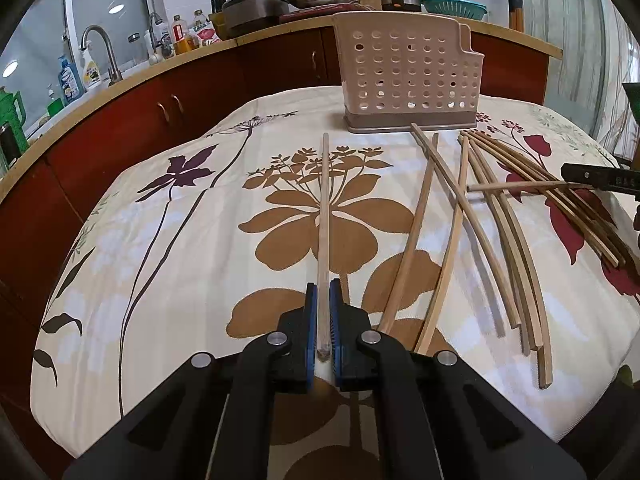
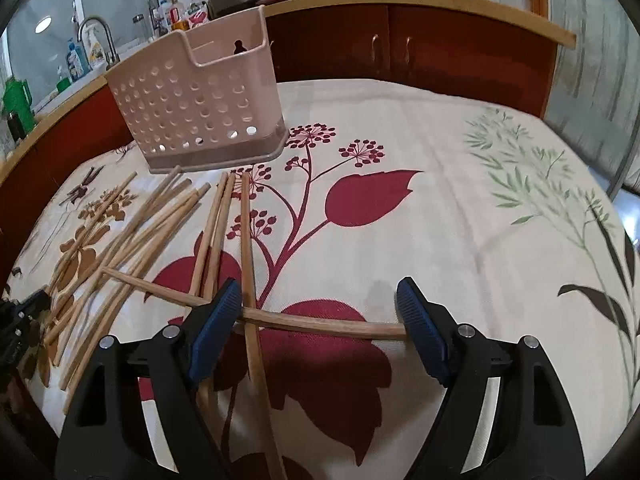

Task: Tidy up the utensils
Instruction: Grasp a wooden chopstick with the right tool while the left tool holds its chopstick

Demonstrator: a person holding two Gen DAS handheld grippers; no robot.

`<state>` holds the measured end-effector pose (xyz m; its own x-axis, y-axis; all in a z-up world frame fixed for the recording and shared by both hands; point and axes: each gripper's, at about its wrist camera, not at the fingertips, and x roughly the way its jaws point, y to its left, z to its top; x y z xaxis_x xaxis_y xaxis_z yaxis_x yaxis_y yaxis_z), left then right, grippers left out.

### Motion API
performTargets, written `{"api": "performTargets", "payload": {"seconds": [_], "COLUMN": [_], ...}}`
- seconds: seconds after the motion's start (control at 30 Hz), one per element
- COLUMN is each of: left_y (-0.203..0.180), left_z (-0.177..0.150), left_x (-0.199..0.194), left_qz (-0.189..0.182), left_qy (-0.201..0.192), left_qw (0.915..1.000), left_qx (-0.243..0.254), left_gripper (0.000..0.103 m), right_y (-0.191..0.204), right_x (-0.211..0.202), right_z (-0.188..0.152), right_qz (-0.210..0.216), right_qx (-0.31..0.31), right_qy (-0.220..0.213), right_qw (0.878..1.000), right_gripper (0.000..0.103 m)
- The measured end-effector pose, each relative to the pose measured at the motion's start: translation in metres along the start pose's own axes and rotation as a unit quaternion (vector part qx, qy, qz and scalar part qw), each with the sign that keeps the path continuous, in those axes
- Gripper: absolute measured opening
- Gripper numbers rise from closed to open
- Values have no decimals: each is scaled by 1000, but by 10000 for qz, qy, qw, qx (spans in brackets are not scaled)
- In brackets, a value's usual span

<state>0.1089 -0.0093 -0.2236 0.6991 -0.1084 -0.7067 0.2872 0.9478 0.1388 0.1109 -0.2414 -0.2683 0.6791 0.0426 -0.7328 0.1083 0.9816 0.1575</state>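
Note:
In the left wrist view my left gripper [image 1: 324, 286] is shut on one pale chopstick [image 1: 325, 200], which points straight ahead toward the perforated beige utensil basket [image 1: 408, 72]. Several loose chopsticks [image 1: 500, 220] lie fanned out to the right. In the right wrist view my right gripper [image 2: 319, 286] stands open, low over the cloth. A crosswise chopstick [image 2: 320, 322] lies between its blue pads, passing under the left finger and ending at the right one. Another chopstick [image 2: 250, 264] runs front to back beneath it. The basket [image 2: 192, 112] stands upright at the back left.
The table carries a floral cloth [image 2: 460, 200]. More chopsticks [image 2: 132, 232] spread to the left of my right gripper. Red cabinets with a wooden countertop [image 1: 280, 36] curve behind the table, holding a tap, bottles, pans, a kettle and a teal colander [image 1: 454, 6].

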Motion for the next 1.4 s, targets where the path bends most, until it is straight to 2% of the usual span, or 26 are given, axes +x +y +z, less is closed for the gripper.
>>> {"api": "performTargets", "payload": {"seconds": [0.1,0.63,0.67,0.73,0.93,1.23,1.33,1.4], "left_y": [0,0,0,0,-2,-1,-1,-1], "left_z": [0,0,0,1,1,-1,-2,-2], "left_x": [1,2,1,1,-1,-2,-2,-2], "left_qz": [2,-13,-15,-17,-16,0,2,3], "left_qy": [17,9,5,-4,-30,-55,-64,-83], "left_qw": [10000,10000,10000,10000,10000,10000,10000,10000], "left_qx": [-9,-28,-27,-26,-6,-35,-45,-44], "left_gripper": [7,7,7,7,7,7,7,7], "right_y": [-4,11,11,12,5,-5,-7,-7], "right_x": [-2,-23,-25,-28,-34,-41,-43,-45], "right_z": [-3,-26,-29,-31,-35,-41,-44,-47], "right_qz": [125,320,334,355,488,516,475,439], "right_qx": [117,-194,-220,-267,-152,-36,-112,-188], "right_qy": [84,365,363,386,417,421,413,378], "right_qw": [9998,9986,9985,9983,9978,9978,9980,9981], "right_gripper": [78,77,75,65,48,34,21,19]}}
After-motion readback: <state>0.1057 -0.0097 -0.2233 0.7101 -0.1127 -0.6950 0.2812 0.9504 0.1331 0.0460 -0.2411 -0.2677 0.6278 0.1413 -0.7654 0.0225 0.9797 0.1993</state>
